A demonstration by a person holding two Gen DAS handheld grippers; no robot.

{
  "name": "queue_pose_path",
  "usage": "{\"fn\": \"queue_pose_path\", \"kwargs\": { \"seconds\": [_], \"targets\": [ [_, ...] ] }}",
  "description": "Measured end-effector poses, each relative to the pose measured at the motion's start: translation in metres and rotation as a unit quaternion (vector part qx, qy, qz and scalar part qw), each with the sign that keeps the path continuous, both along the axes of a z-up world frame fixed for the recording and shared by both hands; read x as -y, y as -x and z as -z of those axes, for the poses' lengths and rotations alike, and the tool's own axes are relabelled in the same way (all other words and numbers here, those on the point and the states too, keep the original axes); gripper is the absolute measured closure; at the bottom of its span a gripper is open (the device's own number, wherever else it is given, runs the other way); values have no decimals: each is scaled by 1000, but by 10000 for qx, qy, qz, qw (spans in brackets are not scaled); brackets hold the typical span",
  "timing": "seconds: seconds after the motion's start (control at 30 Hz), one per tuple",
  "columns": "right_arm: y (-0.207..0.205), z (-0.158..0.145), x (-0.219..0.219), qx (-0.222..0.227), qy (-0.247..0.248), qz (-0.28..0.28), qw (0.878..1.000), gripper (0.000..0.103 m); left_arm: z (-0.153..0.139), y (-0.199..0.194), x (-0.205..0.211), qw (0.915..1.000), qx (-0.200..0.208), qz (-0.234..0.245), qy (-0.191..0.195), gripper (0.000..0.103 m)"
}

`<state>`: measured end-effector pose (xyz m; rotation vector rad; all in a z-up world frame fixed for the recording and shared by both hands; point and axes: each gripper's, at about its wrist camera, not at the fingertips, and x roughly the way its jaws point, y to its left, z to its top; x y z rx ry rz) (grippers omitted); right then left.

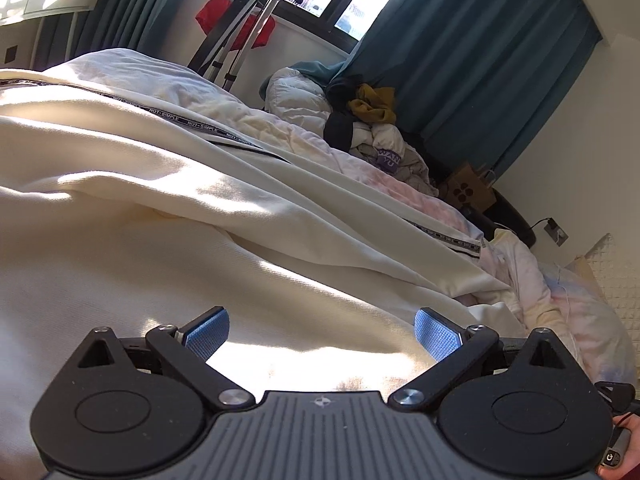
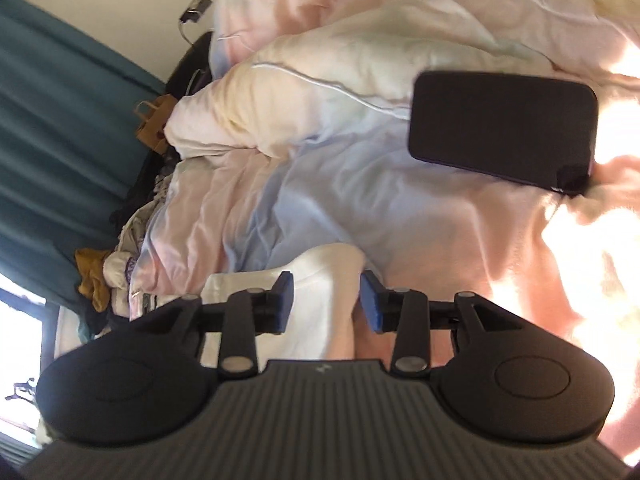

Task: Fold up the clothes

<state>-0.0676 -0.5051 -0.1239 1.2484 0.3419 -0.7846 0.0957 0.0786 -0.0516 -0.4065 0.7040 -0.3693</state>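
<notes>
I'm over a bed with a pastel duvet [image 2: 320,184] beneath teal curtains [image 1: 500,60], a heap of clothes [image 1: 372,128] at its far edge beside a brown paper bag [image 1: 468,190] whose contents I cannot make out, and a black phone [image 2: 502,128] lying on the bedding. The cream garment [image 1: 180,200] is spread across the bed, its lettered stripe running from far left towards near right. My left gripper [image 1: 322,332] hovers over it with jaws spread wide and empty, while my right gripper [image 2: 326,300] stands released with a cream edge between its pads.

Cream garment [image 1: 168,208], black lettered tape trim, spread rumpled over bed.
</notes>
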Motion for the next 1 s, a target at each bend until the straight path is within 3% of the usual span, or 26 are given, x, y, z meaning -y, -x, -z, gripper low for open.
{"fn": "queue_pose_path", "kwargs": {
  "seconds": [0.07,0.13,0.27,0.37,0.43,0.47,0.5,0.6,0.77,0.9,1.0],
  "targets": [
    [11,12,10,100,-361,193,9991,63,2,3,0,9999,-71,-55,-47,3],
    [5,24,13,196,-730,22,9971,63,4,4,1,9999,-125,-84,-50,3],
    [-12,32,14,24,-763,-270,9967,63,8,0,1,9996,-149,-214,-107,3],
    [-23,35,17,-80,-574,-402,9975,64,11,-3,-3,9985,-232,-477,-104,3],
    [-27,34,21,-11,-399,-483,9980,71,13,-5,-6,9977,-332,-585,-64,3],
    [-30,32,21,-13,-281,-563,9980,87,14,-6,-8,9972,-396,-634,-35,3],
    [-32,29,20,-12,-153,-648,9978,95,16,-8,-9,9967,-457,-672,10,3],
    [-41,5,12,76,613,-1081,9922,96,18,-9,-13,9956,-562,-737,141,3],
    [-34,-37,-5,513,1851,-883,9774,97,14,0,-30,9916,-661,-1080,263,3],
    [-36,-29,2,158,1587,-689,9848,97,0,19,-57,9817,-777,-1738,100,3],
    [-33,-16,7,-3,1209,-716,9901,97,-16,39,-97,9698,-887,-2247,339,3]
  ]
}}
